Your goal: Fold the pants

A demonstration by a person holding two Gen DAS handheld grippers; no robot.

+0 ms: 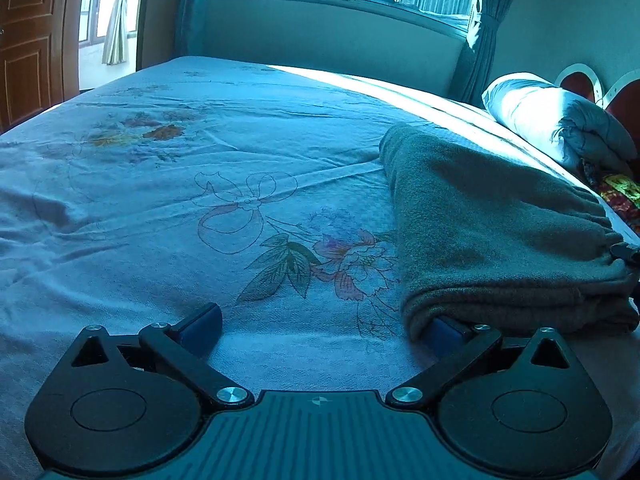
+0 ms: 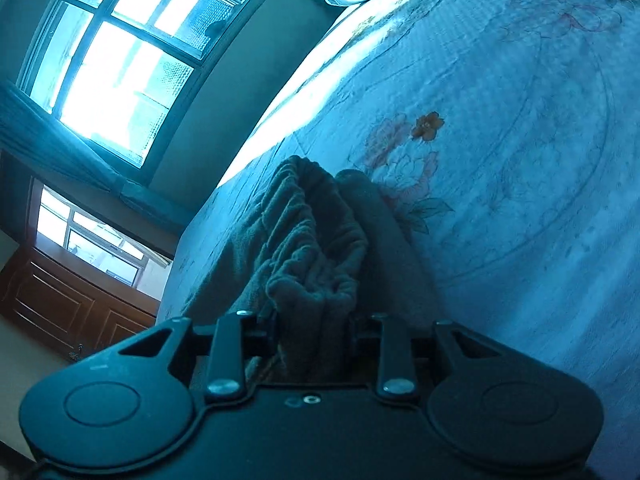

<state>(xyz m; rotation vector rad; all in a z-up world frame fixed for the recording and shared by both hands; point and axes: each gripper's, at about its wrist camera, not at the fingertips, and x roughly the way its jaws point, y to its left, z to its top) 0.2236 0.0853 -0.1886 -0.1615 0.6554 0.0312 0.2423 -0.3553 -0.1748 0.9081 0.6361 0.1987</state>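
The grey fleece pants (image 1: 496,224) lie folded in a thick stack on the bed at the right of the left wrist view. My left gripper (image 1: 320,324) is open and low over the sheet at the stack's near left corner; its right finger (image 1: 444,326) is tucked under the fabric edge. In the right wrist view my right gripper (image 2: 314,332) is shut on the bunched elastic waistband of the pants (image 2: 312,240). The right gripper also shows in the left wrist view (image 1: 624,252) at the stack's right edge.
The bed has a pale floral sheet (image 1: 224,184). A white pillow (image 1: 552,116) and a headboard lie at the far right. A window and curtains stand behind the bed. A wooden door (image 1: 24,40) is at the left.
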